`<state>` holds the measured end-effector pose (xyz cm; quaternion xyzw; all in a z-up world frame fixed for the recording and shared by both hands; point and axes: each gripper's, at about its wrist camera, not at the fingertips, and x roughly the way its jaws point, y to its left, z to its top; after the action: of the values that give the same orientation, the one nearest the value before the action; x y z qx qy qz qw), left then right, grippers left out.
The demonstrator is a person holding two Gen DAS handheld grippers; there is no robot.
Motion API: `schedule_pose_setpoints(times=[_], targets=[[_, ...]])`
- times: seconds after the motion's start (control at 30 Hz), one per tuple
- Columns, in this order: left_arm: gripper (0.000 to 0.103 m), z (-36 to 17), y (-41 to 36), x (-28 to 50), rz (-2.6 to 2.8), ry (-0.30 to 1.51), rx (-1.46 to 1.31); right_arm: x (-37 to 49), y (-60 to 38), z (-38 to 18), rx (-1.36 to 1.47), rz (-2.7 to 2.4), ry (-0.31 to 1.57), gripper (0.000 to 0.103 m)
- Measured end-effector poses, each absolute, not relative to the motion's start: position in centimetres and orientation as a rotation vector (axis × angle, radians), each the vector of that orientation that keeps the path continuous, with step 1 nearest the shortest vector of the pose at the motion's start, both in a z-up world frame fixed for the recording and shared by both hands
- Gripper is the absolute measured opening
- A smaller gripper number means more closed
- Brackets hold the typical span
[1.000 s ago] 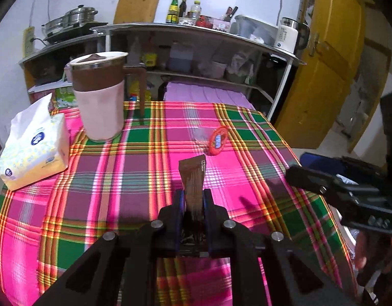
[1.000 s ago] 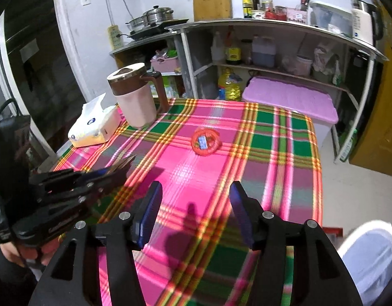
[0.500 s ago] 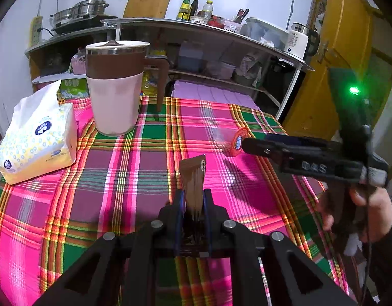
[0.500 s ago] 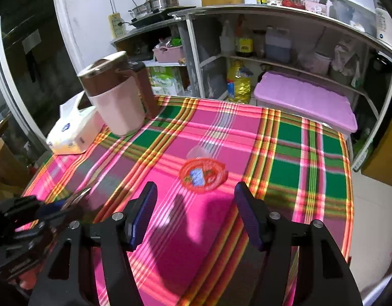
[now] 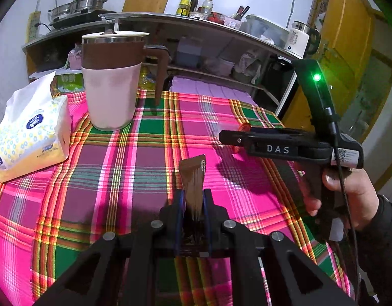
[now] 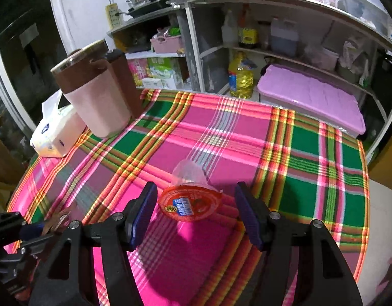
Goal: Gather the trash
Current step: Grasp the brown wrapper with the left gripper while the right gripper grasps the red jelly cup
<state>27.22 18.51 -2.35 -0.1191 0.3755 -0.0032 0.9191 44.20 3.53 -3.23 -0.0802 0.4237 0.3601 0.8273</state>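
Observation:
My left gripper [image 5: 192, 197] is shut on a brown wrapper [image 5: 193, 176] that sticks up between its fingers above the plaid tablecloth [image 5: 134, 158]. My right gripper [image 6: 196, 204] is open with its fingers on either side of a clear plastic cup with a red lid [image 6: 189, 201], which lies on its side on the cloth. I cannot tell whether the pads touch it. In the left wrist view the right gripper [image 5: 259, 140] reaches in from the right and hides most of the cup, only a bit of red rim [image 5: 243, 127] shows.
A pink and brown jug [image 5: 111, 81] stands at the back left of the table, with a tissue pack [image 5: 30, 132] beside it. Shelves with bottles and pots [image 6: 247, 51] and a purple box [image 6: 310, 97] stand behind the table. The table's right edge [image 6: 366, 178] drops to the floor.
My right gripper moved forward over the table to the red-lidded cup, so the cup now sits between its open fingers. My left gripper kept hold of the wrapper.

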Motion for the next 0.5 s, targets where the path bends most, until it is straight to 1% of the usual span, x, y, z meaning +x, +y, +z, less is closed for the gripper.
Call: schedule_pose_setpoints(times=[0.03,0.07,0.3,0.5], targets=[[0.014,-2.4,18.5,27.3,-0.005,0.774,-0.246,44.2,3.6,-3.2,-0.167,0.768,0.905,0.052],[0.014,-2.4,18.5,27.3,-0.005,0.775,-0.247,44.1,3.6,-3.2,-0.163,0.767,0.910,0.048],[0.014,-2.5,18.5,27.4,0.010,0.778,-0.245,42.9,3.2,-3.0,-0.158,0.746,0.908,0.047],[0.014,-1.8,18.0,26.5,0.025,0.769,-0.235,40.3,1.8,-1.3,-0.151,0.733,0.886,0.047]])
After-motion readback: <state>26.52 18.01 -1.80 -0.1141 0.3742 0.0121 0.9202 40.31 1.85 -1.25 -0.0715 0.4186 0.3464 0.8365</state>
